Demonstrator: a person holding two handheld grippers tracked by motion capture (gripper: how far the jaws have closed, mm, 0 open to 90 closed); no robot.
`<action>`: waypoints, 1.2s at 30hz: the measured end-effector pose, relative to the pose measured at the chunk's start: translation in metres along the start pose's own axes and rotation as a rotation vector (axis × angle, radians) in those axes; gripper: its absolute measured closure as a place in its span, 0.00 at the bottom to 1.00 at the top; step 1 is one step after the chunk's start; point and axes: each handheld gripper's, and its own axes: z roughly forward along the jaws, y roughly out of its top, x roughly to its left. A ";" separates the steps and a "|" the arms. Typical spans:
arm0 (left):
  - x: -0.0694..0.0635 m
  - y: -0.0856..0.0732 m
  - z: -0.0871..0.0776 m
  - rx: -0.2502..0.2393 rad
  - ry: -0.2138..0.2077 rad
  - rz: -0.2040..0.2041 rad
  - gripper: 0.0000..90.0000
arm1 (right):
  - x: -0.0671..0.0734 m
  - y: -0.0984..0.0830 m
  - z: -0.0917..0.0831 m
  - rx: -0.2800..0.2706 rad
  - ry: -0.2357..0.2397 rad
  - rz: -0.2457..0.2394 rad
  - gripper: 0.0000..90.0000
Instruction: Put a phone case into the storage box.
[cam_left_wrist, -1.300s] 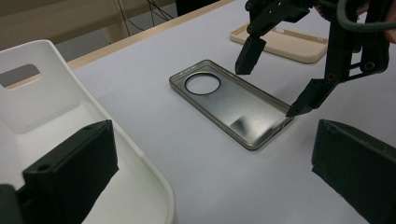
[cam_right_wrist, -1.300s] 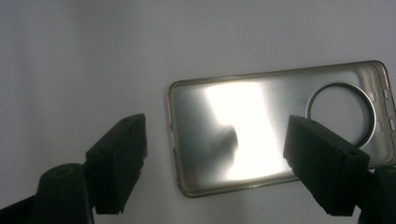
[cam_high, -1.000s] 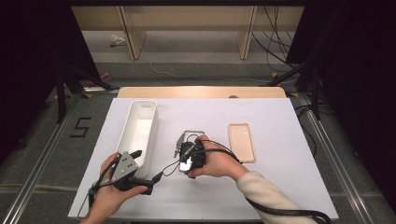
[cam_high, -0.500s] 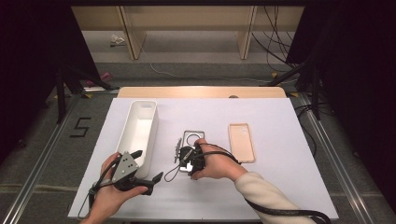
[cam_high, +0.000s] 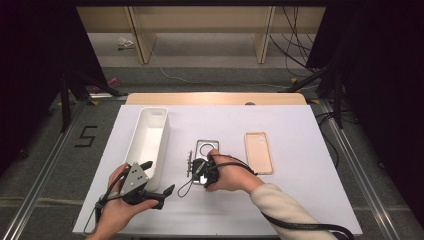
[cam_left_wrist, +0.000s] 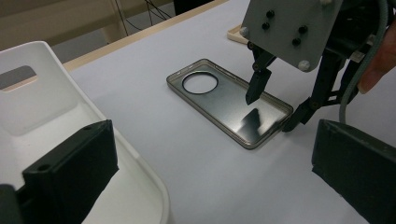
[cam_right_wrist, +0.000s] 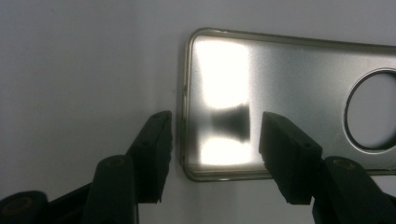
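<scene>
Right tongs (cam_right_wrist: 215, 140) closing astride clear case (cam_right_wrist: 289, 102) end, unclenched, left tongs (cam_high: 159, 176) released

A white table top (cam_high: 300, 120) with a wooden far edge stands on grey floor (cam_high: 200, 75). Beyond it, wooden furniture legs (cam_high: 263, 35) and loose cables (cam_high: 295, 30) meet dark surroundings.

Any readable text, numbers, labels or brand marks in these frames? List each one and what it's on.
"5": a dark numeral marked on the grey floor left of the table, seen in the high view.
Nothing else reads: the clear phone case, the beige phone case and the white bin show no print, and neither does the grey plate on the right hand-held gripper.
</scene>
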 end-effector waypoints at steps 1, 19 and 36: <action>0.000 0.000 0.000 -0.001 0.000 0.000 0.00 | 0.000 0.000 0.000 0.006 0.003 -0.002 0.52; 0.000 0.000 0.000 0.001 0.000 0.002 0.00 | 0.001 0.004 0.002 0.045 0.035 -0.022 0.63; 0.000 0.000 0.000 0.001 0.000 0.000 0.00 | 0.003 0.007 0.002 0.065 0.082 -0.023 0.85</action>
